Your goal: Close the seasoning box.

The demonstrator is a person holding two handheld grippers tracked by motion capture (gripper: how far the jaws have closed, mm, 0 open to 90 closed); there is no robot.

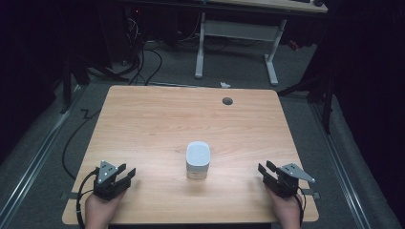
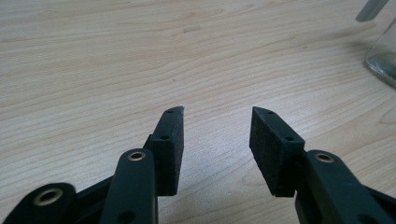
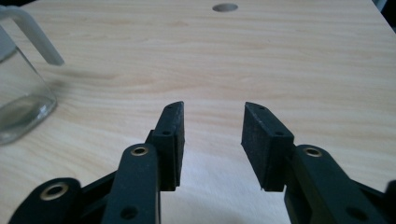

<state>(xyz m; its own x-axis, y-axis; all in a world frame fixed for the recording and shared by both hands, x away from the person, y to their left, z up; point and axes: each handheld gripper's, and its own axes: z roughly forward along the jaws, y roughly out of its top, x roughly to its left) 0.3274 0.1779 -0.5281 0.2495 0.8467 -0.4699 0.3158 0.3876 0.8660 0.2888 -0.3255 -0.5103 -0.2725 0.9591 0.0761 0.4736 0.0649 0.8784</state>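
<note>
A clear glass jar with a white lid (image 1: 197,160) stands upright at the middle of the wooden table (image 1: 153,119), toward the near side. Its glass base (image 2: 384,58) shows at the right edge of the left gripper view, and its glass wall (image 3: 18,100) and a white latch arm (image 3: 35,35) at the left of the right gripper view. My left gripper (image 1: 125,171) rests near the front left, open and holding nothing (image 2: 217,133). Near the front right my right gripper (image 1: 265,168) is open too, with nothing between its jaws (image 3: 212,128).
A round cable hole (image 1: 227,100) sits near the table's far edge and appears in the right gripper view (image 3: 224,7). Beyond the table stand a white desk frame (image 1: 236,43) and cables on the grey floor (image 1: 143,62).
</note>
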